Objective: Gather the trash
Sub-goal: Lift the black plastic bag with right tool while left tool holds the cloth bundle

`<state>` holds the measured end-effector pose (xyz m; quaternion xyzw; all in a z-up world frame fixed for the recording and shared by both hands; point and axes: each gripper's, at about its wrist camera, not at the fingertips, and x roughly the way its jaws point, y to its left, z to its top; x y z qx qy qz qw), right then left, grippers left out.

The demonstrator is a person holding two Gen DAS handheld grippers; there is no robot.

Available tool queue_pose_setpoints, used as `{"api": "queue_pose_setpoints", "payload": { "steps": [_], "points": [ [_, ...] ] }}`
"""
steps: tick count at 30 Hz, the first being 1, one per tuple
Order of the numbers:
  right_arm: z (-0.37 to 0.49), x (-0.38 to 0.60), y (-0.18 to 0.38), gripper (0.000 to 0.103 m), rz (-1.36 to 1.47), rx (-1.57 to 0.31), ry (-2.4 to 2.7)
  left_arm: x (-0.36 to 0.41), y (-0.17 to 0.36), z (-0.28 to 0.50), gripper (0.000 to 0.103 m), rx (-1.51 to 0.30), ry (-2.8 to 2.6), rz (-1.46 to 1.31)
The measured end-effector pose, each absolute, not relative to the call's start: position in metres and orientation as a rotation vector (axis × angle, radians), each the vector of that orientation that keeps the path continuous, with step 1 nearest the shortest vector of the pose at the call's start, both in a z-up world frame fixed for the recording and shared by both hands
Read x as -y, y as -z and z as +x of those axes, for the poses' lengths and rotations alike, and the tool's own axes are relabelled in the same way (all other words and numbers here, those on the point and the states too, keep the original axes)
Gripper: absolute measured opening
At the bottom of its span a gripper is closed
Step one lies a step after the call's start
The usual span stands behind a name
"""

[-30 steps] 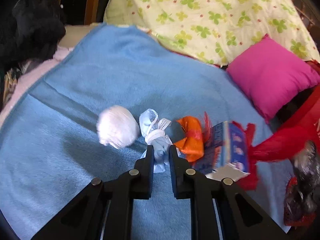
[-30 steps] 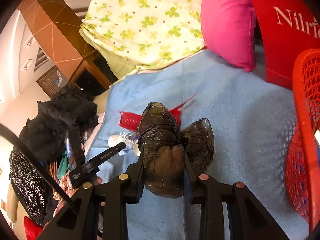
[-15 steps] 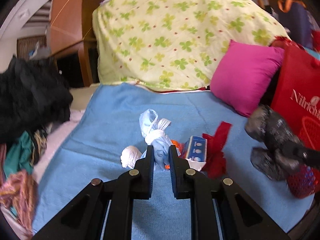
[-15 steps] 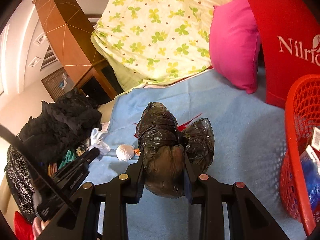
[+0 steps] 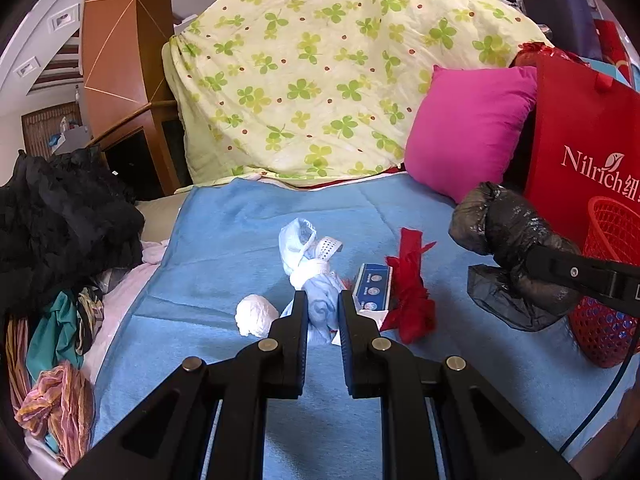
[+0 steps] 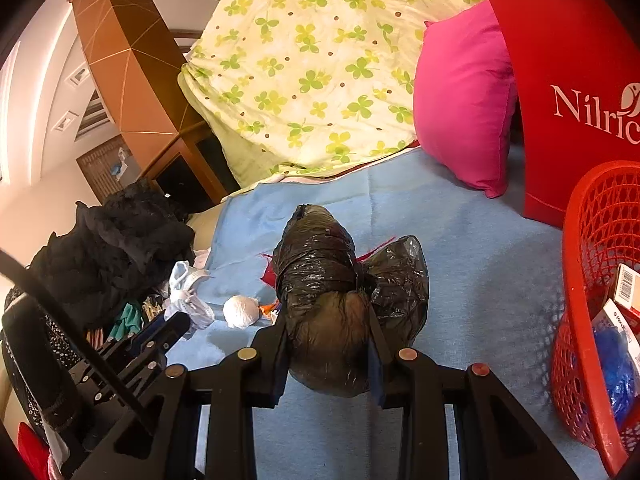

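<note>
My left gripper (image 5: 322,312) is clamped narrow on a pale blue knotted wad (image 5: 316,280), lifted above the blue blanket (image 5: 240,232); the wad's lower end is hidden between the fingers. My right gripper (image 6: 328,336) is spread wider around a black plastic bag bundle (image 6: 320,280), whose bulk hides both fingertips and most of what lies behind it. On the blanket below the left tool I can see a white crumpled ball (image 5: 256,315), a blue and white carton (image 5: 373,288) partly covered by the fingers, and a red shredded wrapper (image 5: 410,288). Something orange (image 6: 269,308) peeks out beside the ball in the right view, too small for me to identify. The red mesh basket (image 6: 576,280) sits at the right, cut off by the frame, with boxes and something blue inside. Behind stand a pink cushion (image 5: 468,136), a red bag (image 5: 580,128) and a clover quilt (image 5: 320,72); dark clothes (image 5: 56,216) are piled at the left.
</note>
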<state>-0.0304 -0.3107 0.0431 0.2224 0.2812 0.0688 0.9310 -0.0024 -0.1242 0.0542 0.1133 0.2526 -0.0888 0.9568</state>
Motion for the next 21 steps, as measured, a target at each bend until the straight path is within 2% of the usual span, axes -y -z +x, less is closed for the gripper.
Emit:
{"api": "queue_pose_setpoints", "payload": {
  "steps": [21],
  "points": [
    [-0.043, 0.322, -0.051, 0.034, 0.456, -0.554, -0.133, 0.139, -0.051, -0.006, 0.016, -0.516, 0.215, 0.26]
  ]
}}
